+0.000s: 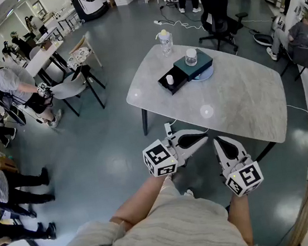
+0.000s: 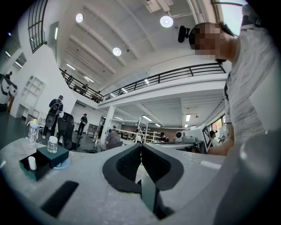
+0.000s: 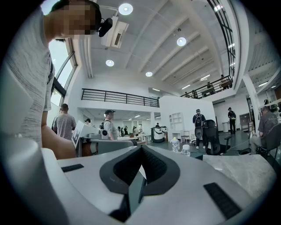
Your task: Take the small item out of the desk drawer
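A dark teal desk drawer unit stands on the far side of the grey table. Its drawer is pulled open toward the left, and a small white item stands upright in it. In the left gripper view the same item shows in the open drawer at far left. My left gripper and right gripper hover side by side over the table's near edge, well short of the drawer. Both are shut with nothing held, as the left gripper and right gripper show close up.
A clear jar sits on top of the drawer unit and a bottle stands behind it. A black office chair is beyond the table. Chairs and several people stand at the left, with a cable on the floor.
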Action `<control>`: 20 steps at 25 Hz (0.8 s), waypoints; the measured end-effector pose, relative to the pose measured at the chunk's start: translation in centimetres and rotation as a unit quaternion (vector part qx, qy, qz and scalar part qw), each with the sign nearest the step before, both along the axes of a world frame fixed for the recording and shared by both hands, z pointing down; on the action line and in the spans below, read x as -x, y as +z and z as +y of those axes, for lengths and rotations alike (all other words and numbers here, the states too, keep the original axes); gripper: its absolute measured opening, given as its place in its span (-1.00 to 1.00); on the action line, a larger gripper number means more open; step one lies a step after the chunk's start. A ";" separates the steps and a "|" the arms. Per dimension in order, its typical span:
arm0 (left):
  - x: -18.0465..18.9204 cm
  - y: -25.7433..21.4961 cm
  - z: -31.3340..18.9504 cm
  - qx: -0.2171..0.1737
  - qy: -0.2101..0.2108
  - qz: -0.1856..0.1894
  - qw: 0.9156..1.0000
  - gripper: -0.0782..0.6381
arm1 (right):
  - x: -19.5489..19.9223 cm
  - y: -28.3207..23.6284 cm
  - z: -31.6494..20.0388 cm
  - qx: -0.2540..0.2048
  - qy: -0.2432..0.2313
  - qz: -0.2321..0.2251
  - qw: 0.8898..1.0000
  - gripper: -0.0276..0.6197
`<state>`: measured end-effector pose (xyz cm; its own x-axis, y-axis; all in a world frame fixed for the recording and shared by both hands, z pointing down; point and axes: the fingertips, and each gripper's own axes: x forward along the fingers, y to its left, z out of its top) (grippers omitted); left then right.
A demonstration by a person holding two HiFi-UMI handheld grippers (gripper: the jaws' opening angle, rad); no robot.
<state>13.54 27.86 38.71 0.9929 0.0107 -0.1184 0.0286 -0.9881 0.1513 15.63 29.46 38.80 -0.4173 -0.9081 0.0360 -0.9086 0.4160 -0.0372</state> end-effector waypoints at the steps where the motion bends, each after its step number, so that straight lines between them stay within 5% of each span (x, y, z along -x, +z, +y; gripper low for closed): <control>1: -0.1 0.0 -0.1 0.000 0.001 -0.001 1.000 -0.73 | -0.1 -0.1 -0.1 -0.001 0.000 -0.001 1.000 -0.89; 20: 0.1 1.2 -1.6 0.013 -0.005 -0.007 1.000 -0.73 | 0.2 0.5 -1.6 0.003 -0.019 -0.028 0.999 -0.89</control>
<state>13.44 26.24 39.94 0.9946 -0.0020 -0.1042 0.0166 -0.9839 0.1780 15.45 27.87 39.30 -0.4530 -0.8914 0.0163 -0.8885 0.4498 -0.0907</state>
